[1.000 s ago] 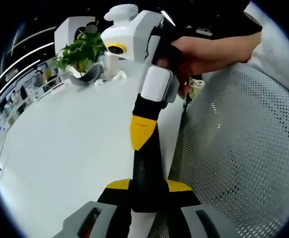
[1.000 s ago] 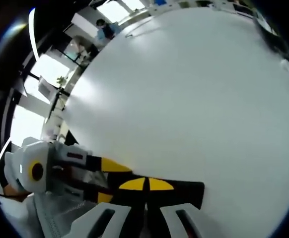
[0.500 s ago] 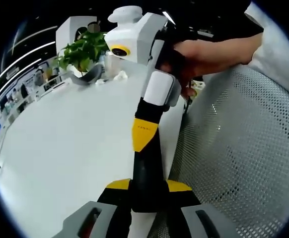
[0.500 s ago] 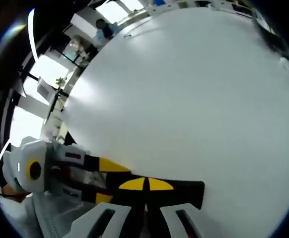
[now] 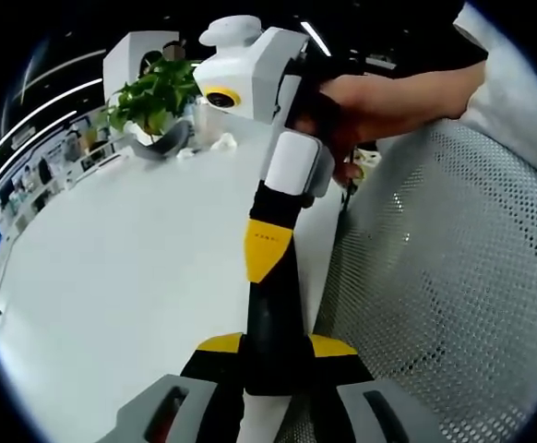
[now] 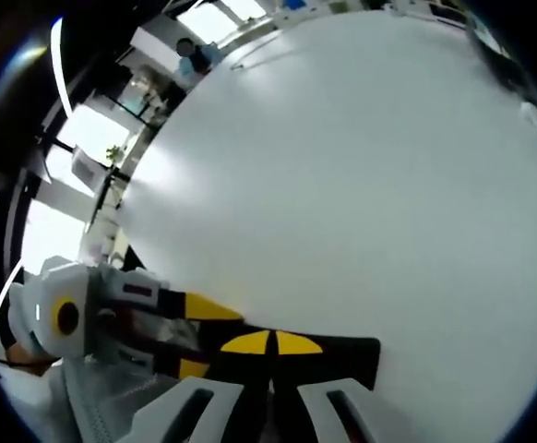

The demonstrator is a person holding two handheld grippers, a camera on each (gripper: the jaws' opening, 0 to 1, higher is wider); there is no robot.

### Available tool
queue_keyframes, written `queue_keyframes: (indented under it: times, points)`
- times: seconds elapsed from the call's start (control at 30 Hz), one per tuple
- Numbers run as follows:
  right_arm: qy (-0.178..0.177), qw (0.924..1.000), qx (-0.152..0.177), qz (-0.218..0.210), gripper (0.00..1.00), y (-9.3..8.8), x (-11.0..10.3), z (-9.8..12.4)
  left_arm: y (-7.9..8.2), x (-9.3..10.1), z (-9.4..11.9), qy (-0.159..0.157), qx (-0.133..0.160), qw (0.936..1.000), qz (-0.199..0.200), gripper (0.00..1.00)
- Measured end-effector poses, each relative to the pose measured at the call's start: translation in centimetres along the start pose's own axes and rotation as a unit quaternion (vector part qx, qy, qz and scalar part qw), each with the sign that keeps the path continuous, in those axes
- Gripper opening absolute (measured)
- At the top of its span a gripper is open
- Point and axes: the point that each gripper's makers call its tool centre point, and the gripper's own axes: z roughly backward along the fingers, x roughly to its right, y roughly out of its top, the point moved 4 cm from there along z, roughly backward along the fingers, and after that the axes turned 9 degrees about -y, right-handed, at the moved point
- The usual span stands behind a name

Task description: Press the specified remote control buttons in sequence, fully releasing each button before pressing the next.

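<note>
White bench [image 5: 130, 268] with potted plant [image 5: 149, 97] is seen in left gripper view, left gripper [image 5: 273, 355] closed against right gripper's [image 5: 270, 249] tip, beside mesh chair [image 5: 453, 277] | right gripper view: right gripper [image 6: 270, 343] closed over bench [image 6: 361, 185], left gripper [image 6: 130, 314] touching; remote's position cannot be told.

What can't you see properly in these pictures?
- What sits between the left gripper's fingers: left gripper view, the right gripper lays its dark fingers over that spot.
- The little white things beside the potted plant: left gripper view, too small to name.
- The mesh chair: left gripper view, cut off by the edge.
- The far room: right gripper view, tiny and blurred.
</note>
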Motion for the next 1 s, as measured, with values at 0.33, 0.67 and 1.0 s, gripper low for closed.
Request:
queue_keyframes:
  times: [0.33,0.67,1.0]
  points:
    - [0.001,1.0000,0.000,-0.001,0.00,-0.07,0.02,0.05,0.00,0.08,0.04,0.000,0.000,1.0000,0.000,0.24]
    - [0.002,1.0000,0.000,-0.003,0.00,-0.07,0.00,0.04,-0.03,0.11,0.08,0.000,0.000,1.0000,0.000,0.24]
    - [0.003,1.0000,0.001,-0.004,0.00,-0.11,-0.03,0.03,-0.06,0.11,0.08,0.000,0.000,1.0000,0.000,0.24]
